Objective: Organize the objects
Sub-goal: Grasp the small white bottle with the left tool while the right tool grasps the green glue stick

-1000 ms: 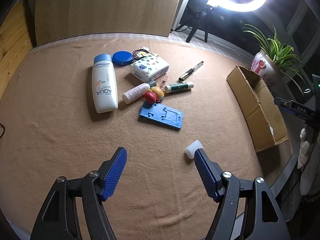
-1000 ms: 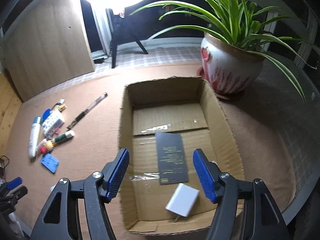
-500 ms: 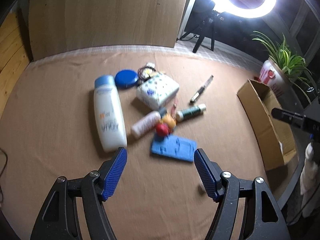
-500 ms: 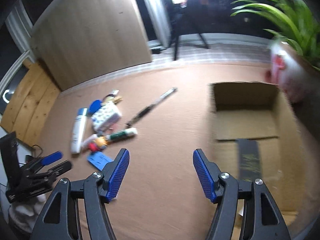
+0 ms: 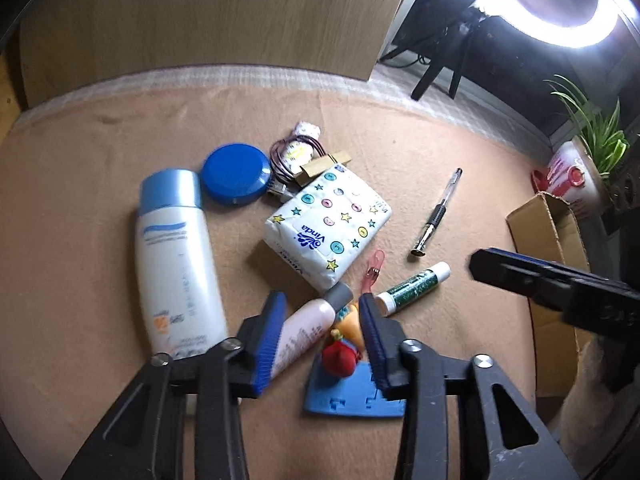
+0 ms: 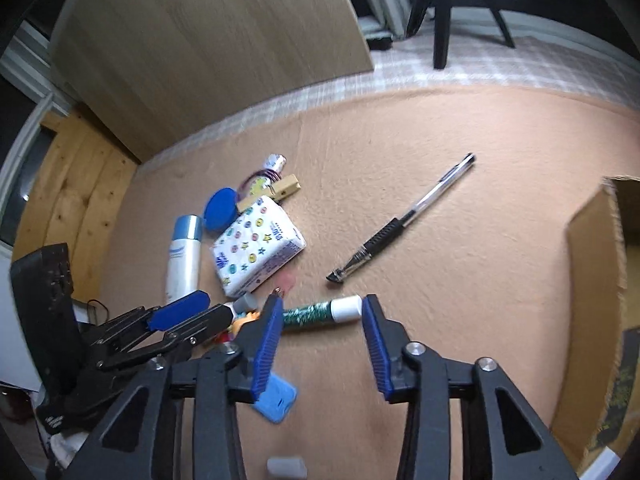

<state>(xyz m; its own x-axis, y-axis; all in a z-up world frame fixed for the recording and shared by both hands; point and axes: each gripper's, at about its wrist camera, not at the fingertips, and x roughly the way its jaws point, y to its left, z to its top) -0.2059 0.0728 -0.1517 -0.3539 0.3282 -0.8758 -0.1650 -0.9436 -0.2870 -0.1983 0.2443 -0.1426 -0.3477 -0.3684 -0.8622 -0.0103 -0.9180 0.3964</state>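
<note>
Left tongs are held released over the pile, the pads flanking a pink bottle and a toy without gripping either. Right tongs are likewise spread, with a glue stick lying between the tips. Beyond, on the bench, a tissue pack, a lotion bottle, a blue lid and a pen are seen. A box stands at the right.

Ring light glares top right; room dim, edges warped, slight motion blur maybe.
</note>
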